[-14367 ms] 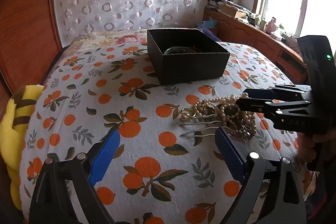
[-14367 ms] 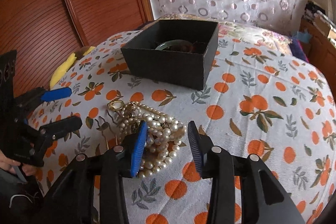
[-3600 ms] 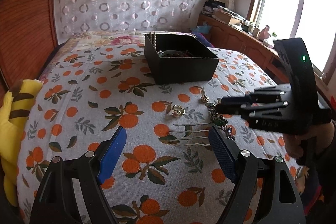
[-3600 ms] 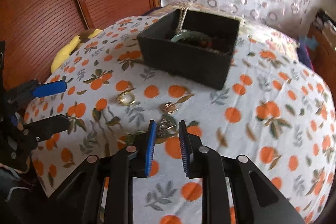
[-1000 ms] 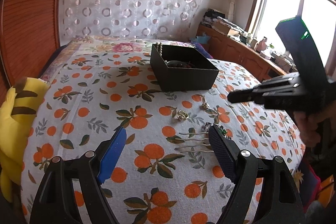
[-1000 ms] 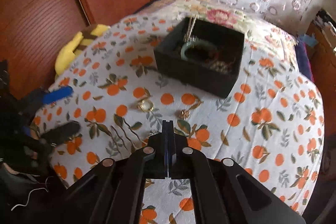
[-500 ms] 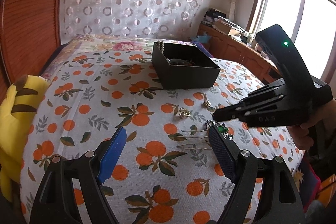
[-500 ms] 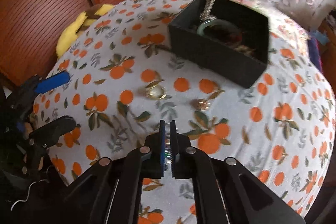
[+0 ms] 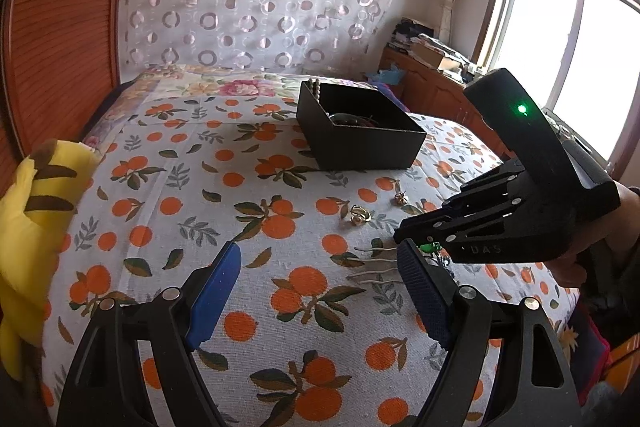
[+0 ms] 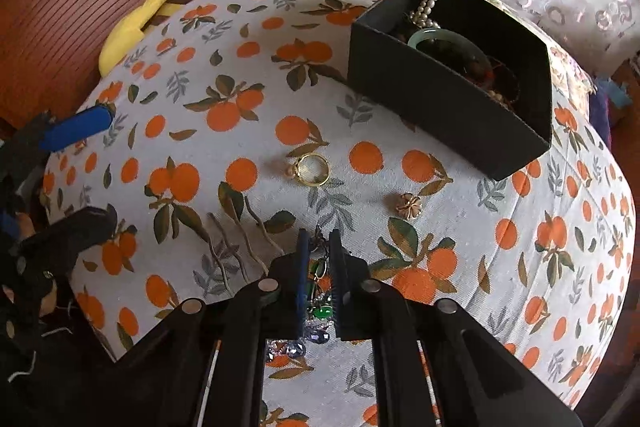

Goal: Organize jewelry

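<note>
Two grippers work over the orange-print bedspread (image 10: pixel 520 267). Our right gripper (image 10: pixel 319 267) points steeply down, and its jaws have just been closing: only a narrow gap remains, with the green-stoned bracelet (image 10: pixel 320 307) lying on the cloth between them; we cannot tell whether the pads press it yet. Our left gripper (image 9: pixel 316 291) hovers with its jaws spread wide and nothing between them. Beyond the bracelet lie the gold ring (image 10: pixel 310 169), a small gold flower earring (image 10: pixel 409 205) and some thin hairpins (image 10: pixel 236 239). Farther back stands the black box (image 10: pixel 440 99), holding a jade bangle (image 10: pixel 444 41) and a pearl strand (image 10: pixel 430 1) draped over its far wall.
</note>
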Action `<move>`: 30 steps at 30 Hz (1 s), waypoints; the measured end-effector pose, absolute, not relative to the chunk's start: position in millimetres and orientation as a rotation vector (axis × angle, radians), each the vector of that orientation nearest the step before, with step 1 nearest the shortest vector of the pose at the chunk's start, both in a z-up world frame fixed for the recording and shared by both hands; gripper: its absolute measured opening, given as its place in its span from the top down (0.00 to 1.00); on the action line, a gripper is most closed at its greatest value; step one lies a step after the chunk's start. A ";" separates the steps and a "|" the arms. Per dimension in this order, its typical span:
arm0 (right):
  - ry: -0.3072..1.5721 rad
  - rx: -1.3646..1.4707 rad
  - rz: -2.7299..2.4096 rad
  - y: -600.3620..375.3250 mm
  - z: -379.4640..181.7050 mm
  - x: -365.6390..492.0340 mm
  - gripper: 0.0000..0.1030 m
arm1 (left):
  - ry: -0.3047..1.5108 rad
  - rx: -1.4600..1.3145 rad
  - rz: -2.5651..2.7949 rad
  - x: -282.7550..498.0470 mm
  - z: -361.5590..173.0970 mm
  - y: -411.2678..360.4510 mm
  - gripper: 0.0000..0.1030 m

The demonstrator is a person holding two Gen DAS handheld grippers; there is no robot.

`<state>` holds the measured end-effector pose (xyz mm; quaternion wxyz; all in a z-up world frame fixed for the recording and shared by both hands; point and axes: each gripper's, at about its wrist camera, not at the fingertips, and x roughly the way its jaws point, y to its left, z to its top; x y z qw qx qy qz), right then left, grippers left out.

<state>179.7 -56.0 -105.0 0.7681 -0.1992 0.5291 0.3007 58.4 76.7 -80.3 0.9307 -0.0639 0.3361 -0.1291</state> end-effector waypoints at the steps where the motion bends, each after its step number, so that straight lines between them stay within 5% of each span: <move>1: 1.139 -0.432 0.648 -57.2 -103.6 179.1 0.91 | 0.688 -0.131 -0.264 58.7 -80.5 76.0 0.25; 2: 1.134 -0.429 0.647 -58.4 -102.6 179.2 0.96 | 0.688 -0.131 -0.264 58.6 -80.6 75.6 0.25; 30: 0.847 -0.267 0.579 -135.9 -6.1 154.1 0.96 | 0.731 -0.022 -0.388 57.6 -82.2 5.7 0.25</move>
